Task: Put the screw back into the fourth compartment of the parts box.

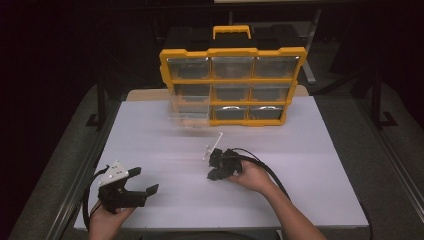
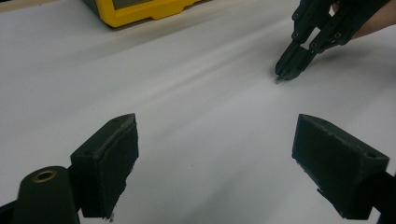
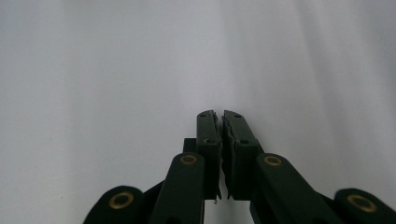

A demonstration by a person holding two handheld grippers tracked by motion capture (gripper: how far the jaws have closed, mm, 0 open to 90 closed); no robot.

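Observation:
A yellow organizer (image 1: 232, 80) with clear drawers stands upright at the back of the white table (image 1: 310, 170). Its bottom-left drawer (image 1: 188, 114) sticks out toward me and looks blurred. My left gripper (image 1: 144, 180) rests near the table's front left corner, open and empty; its wide-apart jaws frame bare tabletop in the left gripper view (image 2: 215, 135). At mid-table my right gripper (image 1: 211, 175) is shut, tips down on the surface. The right gripper view (image 3: 220, 114) shows its pads pressed together with nothing clearly between them. It also appears in the left gripper view (image 2: 285, 74).
A few thin white rods (image 1: 212, 146) stand just beyond the right gripper; I cannot tell if they belong to it. A black cable (image 1: 272, 175) trails from it along the person's forearm. Metal frame rails (image 1: 80, 175) flank the table.

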